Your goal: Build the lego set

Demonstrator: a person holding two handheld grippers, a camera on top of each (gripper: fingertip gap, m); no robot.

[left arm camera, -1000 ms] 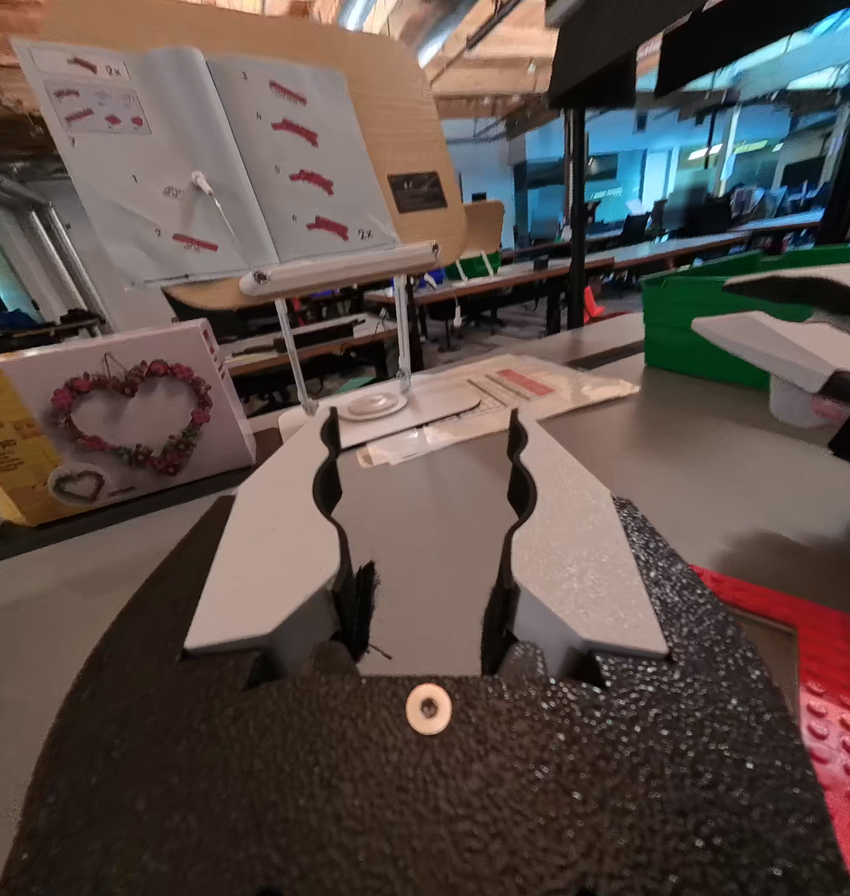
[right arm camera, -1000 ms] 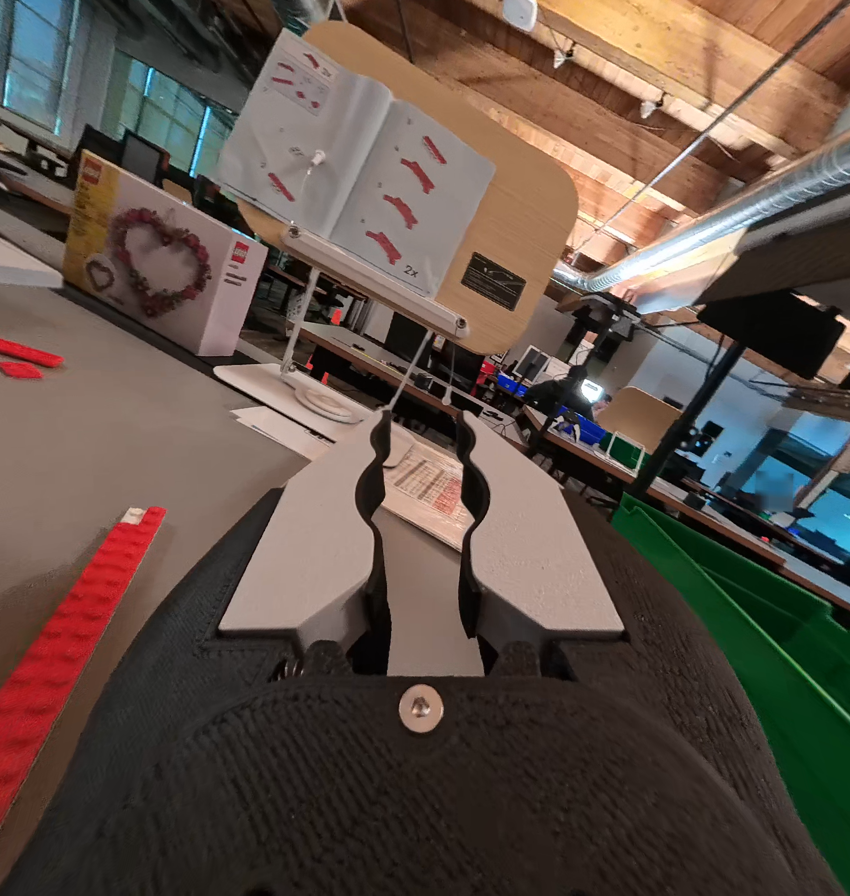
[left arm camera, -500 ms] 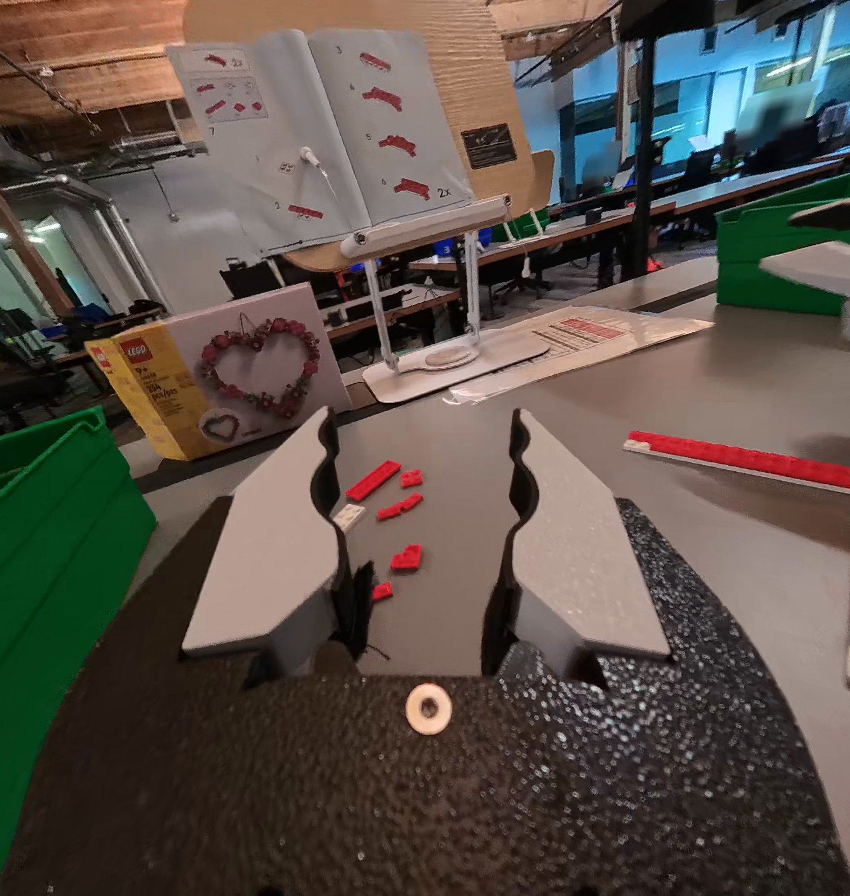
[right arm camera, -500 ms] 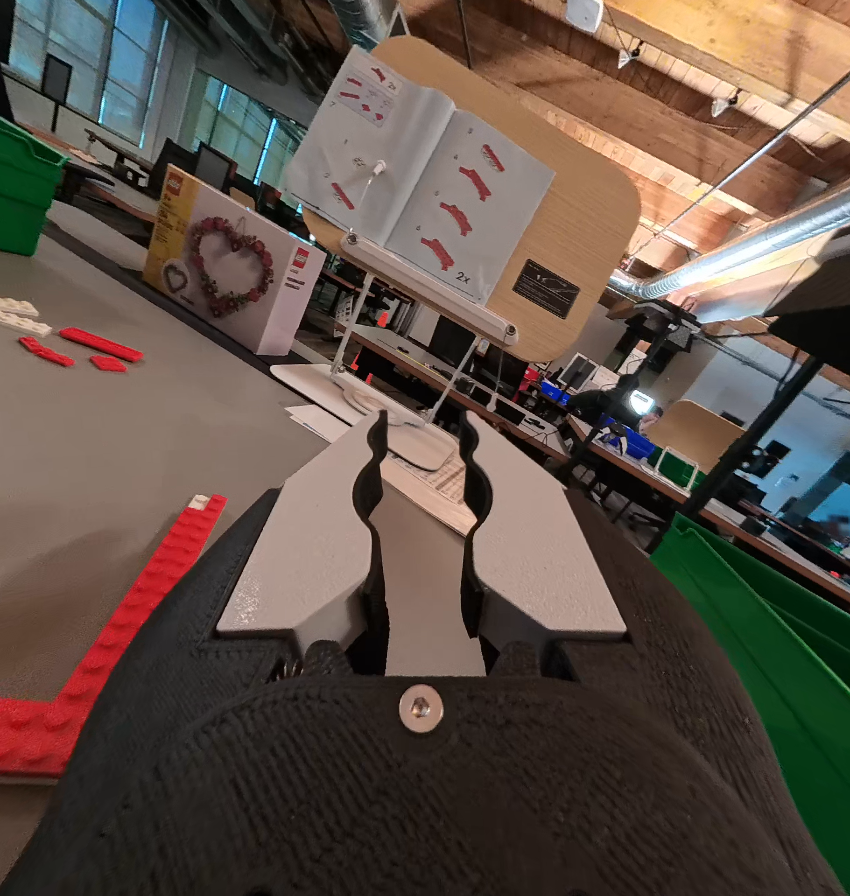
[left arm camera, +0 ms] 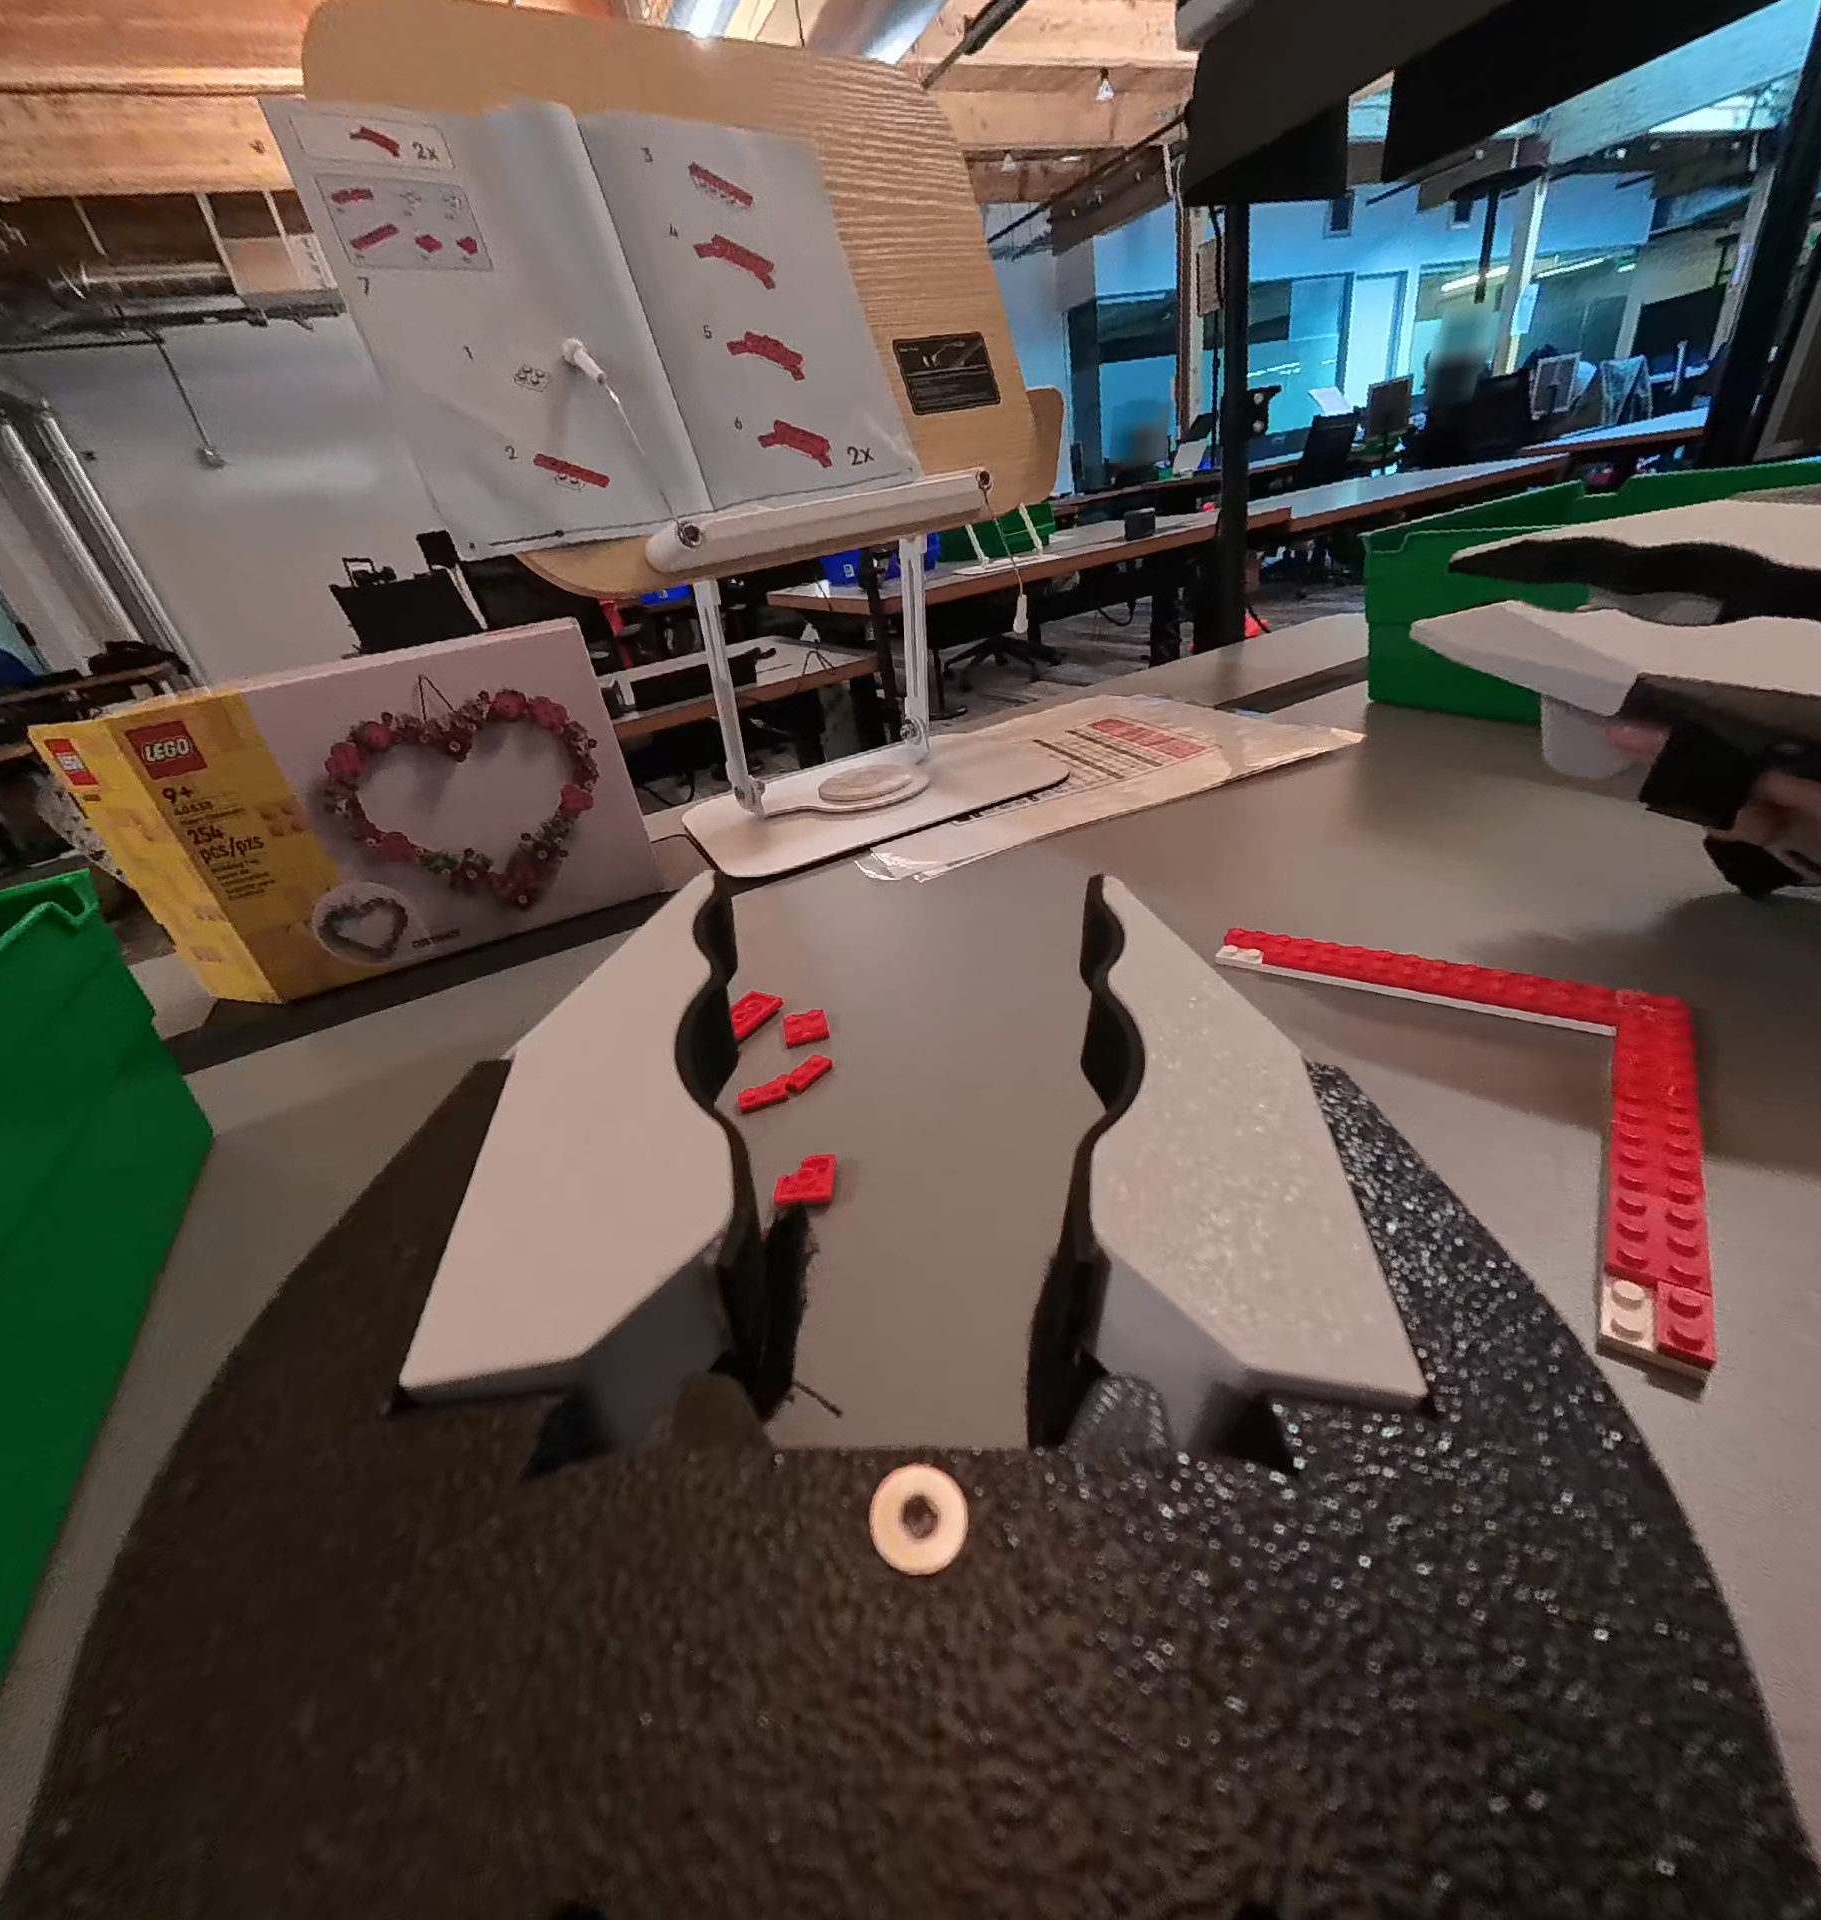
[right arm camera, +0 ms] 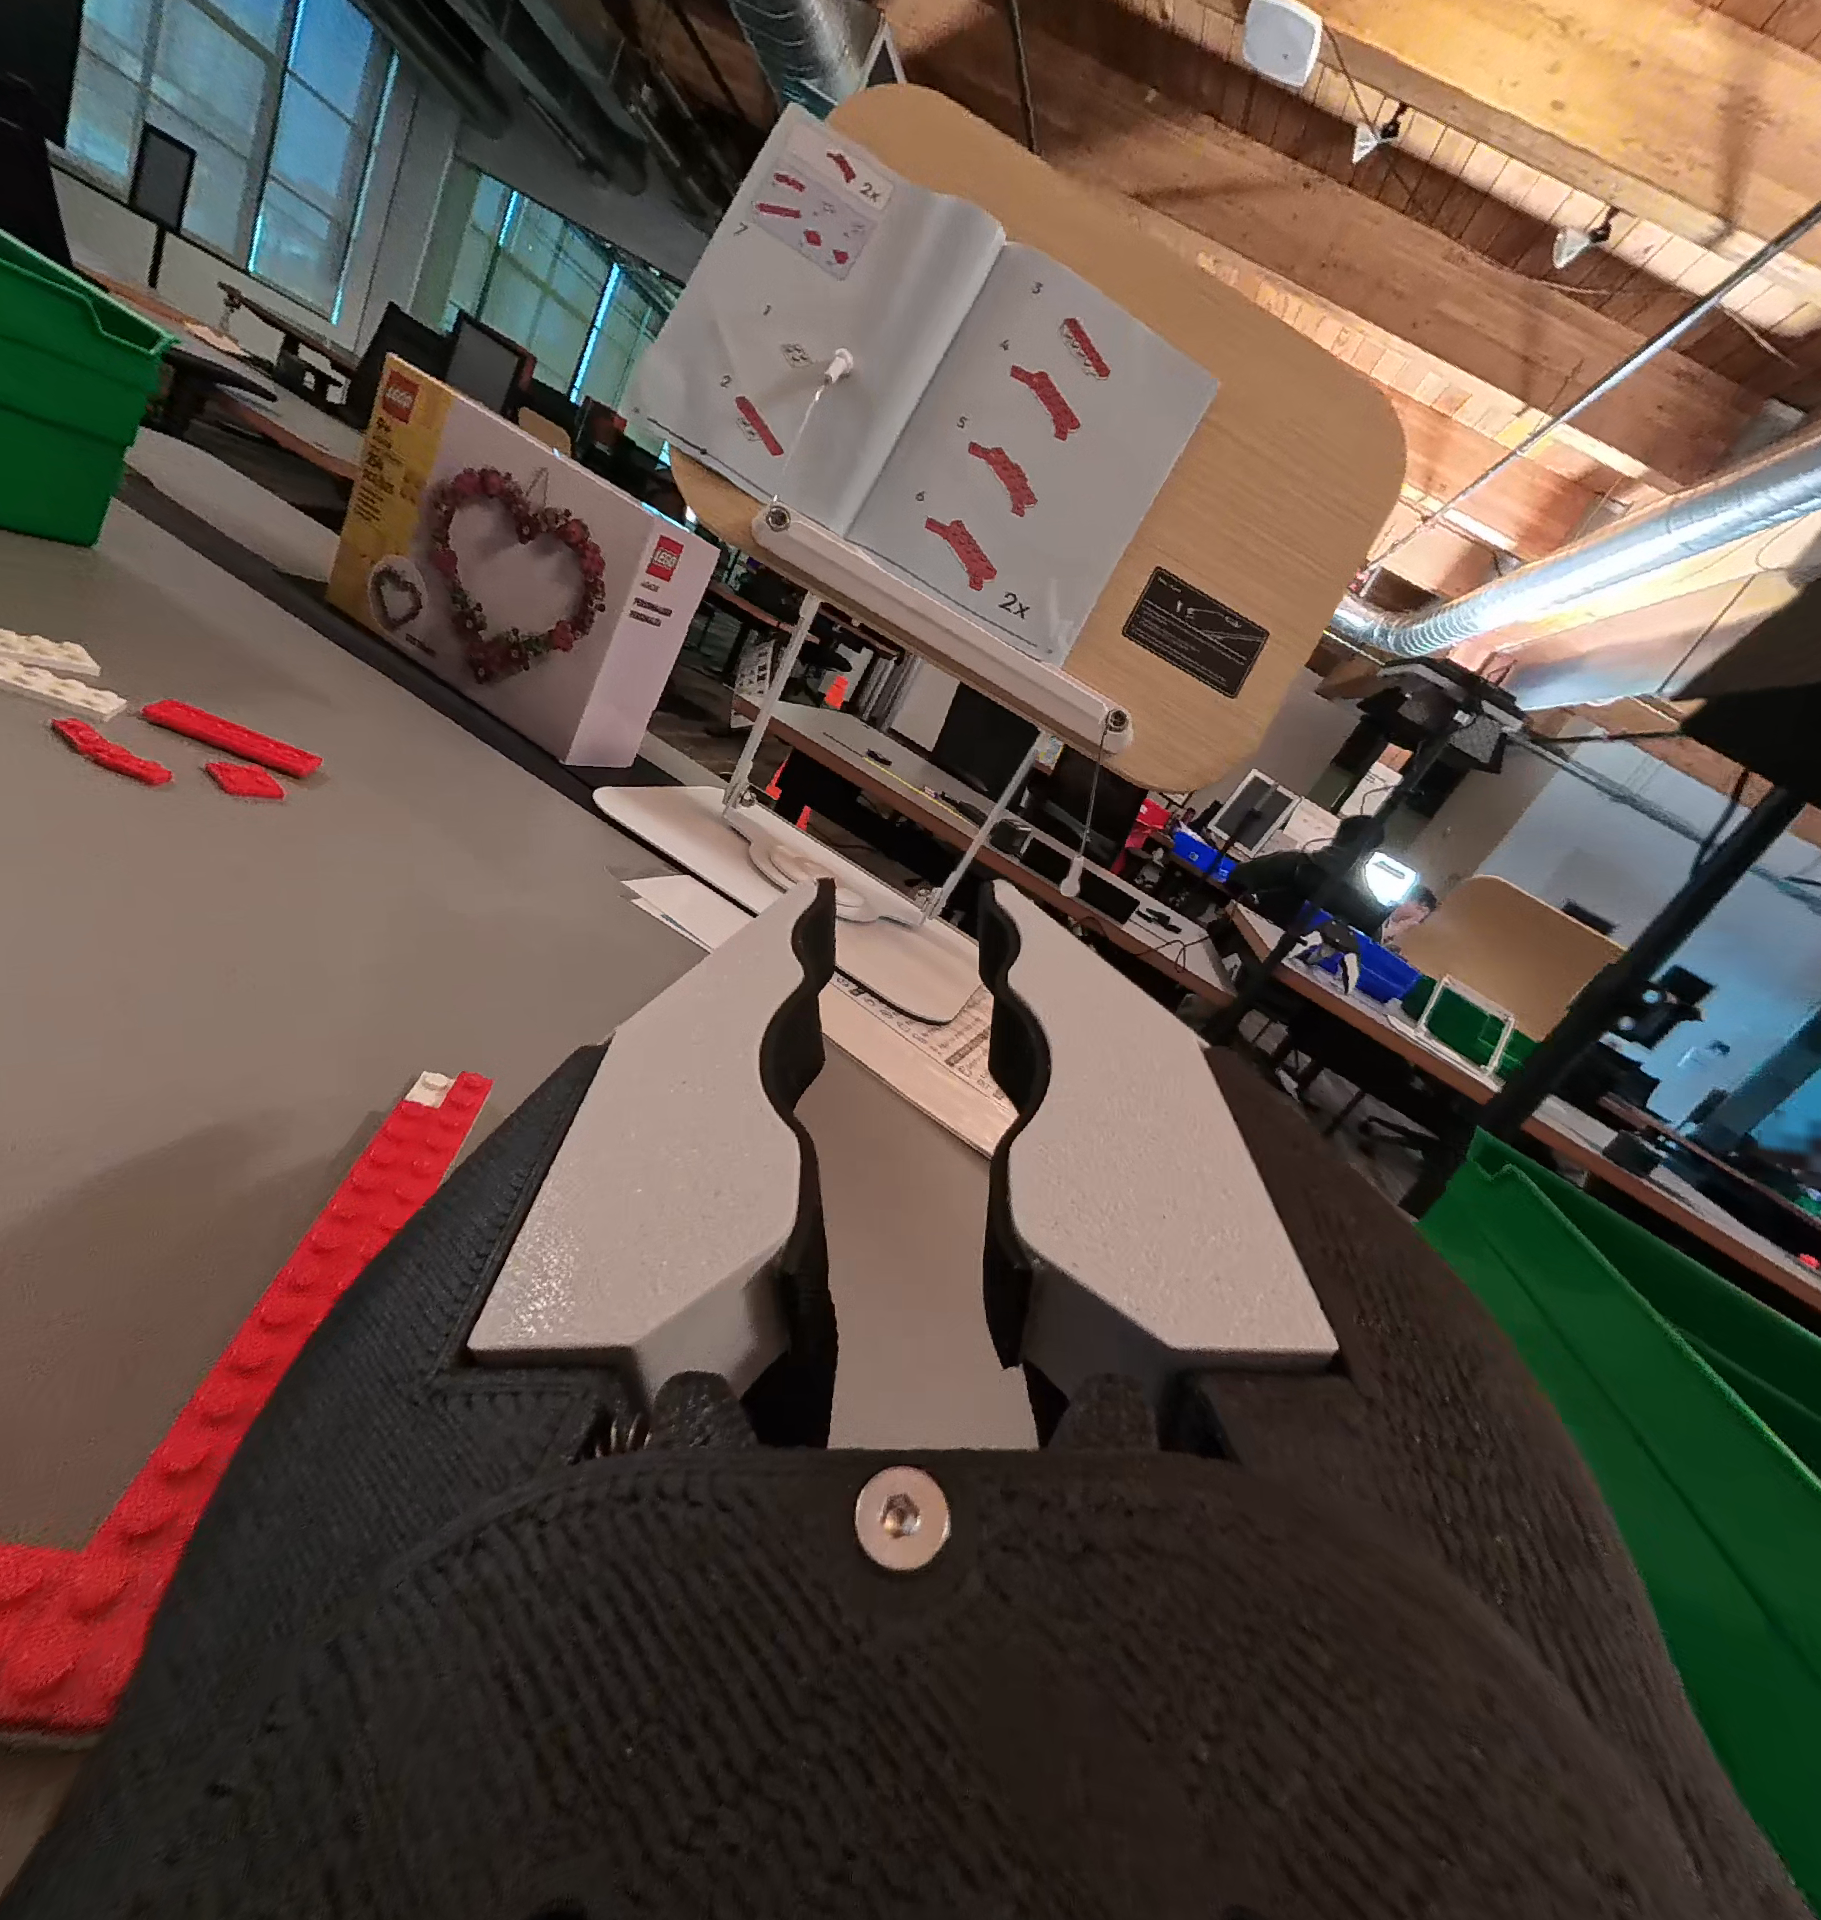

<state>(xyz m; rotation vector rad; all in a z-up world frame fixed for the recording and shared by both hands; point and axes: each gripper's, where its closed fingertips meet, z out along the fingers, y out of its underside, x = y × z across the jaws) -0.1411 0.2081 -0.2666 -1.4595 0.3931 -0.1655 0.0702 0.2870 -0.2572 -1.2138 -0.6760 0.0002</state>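
Lego plates (left arm camera: 794, 1070) loose on table (left arm camera: 1353, 852), green bins' (left arm camera: 44, 1195) contents hidden, both grippers' fingers apart, empty.

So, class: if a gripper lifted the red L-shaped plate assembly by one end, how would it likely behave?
The red L-shaped assembly looks thin and long, so it may flex or separate at the corner joint. Lying flat on the table, its low edge probably resists pinching. It seems light.

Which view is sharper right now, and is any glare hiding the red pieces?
Left wrist view: small red plates sharp, no glare, the right claw throwing a soft shadow beside the red L-frame. Right wrist view: red plates sharp, background soft, edges bent by the wide lens.
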